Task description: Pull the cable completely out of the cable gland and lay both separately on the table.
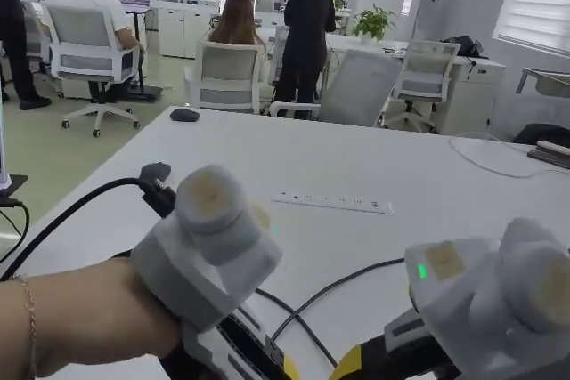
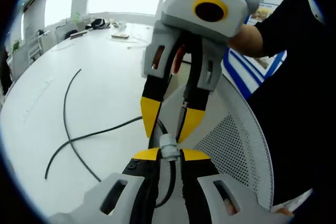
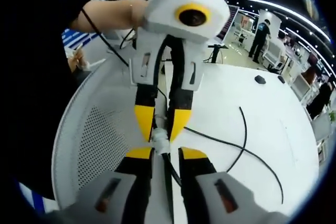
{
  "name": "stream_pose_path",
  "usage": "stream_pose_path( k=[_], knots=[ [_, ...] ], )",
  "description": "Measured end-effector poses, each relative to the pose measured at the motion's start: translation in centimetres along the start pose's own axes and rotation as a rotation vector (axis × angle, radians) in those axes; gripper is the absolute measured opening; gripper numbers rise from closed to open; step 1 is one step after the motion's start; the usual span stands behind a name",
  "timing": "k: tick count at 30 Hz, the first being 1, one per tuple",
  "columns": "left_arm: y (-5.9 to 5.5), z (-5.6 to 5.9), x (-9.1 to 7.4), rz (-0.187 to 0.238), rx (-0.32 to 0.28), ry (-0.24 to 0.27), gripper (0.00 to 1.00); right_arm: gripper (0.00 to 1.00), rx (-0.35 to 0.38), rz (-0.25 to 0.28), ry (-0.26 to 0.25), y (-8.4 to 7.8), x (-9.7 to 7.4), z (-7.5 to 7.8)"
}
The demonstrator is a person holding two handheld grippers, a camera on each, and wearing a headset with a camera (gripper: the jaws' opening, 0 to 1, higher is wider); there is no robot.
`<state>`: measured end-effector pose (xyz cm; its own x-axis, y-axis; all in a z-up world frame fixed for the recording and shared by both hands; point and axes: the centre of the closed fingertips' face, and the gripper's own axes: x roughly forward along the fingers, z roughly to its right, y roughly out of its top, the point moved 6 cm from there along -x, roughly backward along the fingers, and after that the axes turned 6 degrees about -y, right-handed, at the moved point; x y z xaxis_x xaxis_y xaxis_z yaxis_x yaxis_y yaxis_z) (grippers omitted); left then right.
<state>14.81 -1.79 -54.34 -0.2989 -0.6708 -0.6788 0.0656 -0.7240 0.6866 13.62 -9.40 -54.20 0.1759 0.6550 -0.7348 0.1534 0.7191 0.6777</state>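
- Left gripper view: the left gripper (image 2: pixel 171 156) has its yellow-tipped jaws closed on the small white cable gland (image 2: pixel 169 148). The gland hangs in the air between the two grippers, above a white perforated panel (image 2: pixel 236 140) beside the table (image 2: pixel 105 61).
- The right gripper (image 3: pixel 166 153) meets it nose to nose. Its tips crowd the gland's far end, but it cannot be told whether they pinch the gland or the black cable (image 2: pixel 70 140).
- The cable is not yet out. It shows on both sides of the gland, running back between each gripper's jaws, and the rest trails over the table in crossing curves.
- The gland's long axis lies along the line joining the grippers — one end toward each — roughly in line with both sets of jaws.
- For a clean pull, one gripper should probably hold the gland fast while the other takes the cable close to it and draws straight along that axis. An angled pull would likely bind in the bore.
- The crossed slack on the table may snag — worth watching.
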Motion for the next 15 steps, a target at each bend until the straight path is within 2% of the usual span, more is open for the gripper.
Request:
stream_pose_path(
  k=[2, 5, 6, 9, 11, 12, 15],
  knots=[
    [0.0, 0.3, 0.1, -0.039, 0.039, 0.02, 0.16, 0.18, 0.017, -0.01, 0.019, 0.1, 0.2, 0.1],
    [-0.1, 0.5, 0.2, -0.06, 0.052, 0.039, 0.16, 0.16, 0.01, -0.023, 0.037, 0.2, 0.5, -0.3],
    [-0.1, 0.5, 0.2, -0.062, 0.054, 0.045, 0.16, 0.12, 0.011, -0.03, 0.055, 0.2, 0.5, -0.6],
    [-0.4, 0.4, 0.1, -0.062, 0.031, 0.047, 0.16, 0.12, -0.041, -0.045, -0.009, 0.2, 0.7, -0.9],
    [-0.6, 0.3, 0.1, -0.04, -0.002, 0.044, 0.15, 0.12, -0.078, -0.045, -0.045, 0.1, 0.7, -1.1],
    [-0.7, 0.2, 0.1, -0.024, -0.033, 0.047, 0.15, 0.12, -0.105, -0.041, -0.084, 0.0, 0.8, -1.1],
    [-0.9, 0.0, 0.1, 0.003, -0.083, 0.036, 0.15, 0.11, -0.13, -0.031, -0.134, -0.1, 0.8, -1.5]
  ],
)
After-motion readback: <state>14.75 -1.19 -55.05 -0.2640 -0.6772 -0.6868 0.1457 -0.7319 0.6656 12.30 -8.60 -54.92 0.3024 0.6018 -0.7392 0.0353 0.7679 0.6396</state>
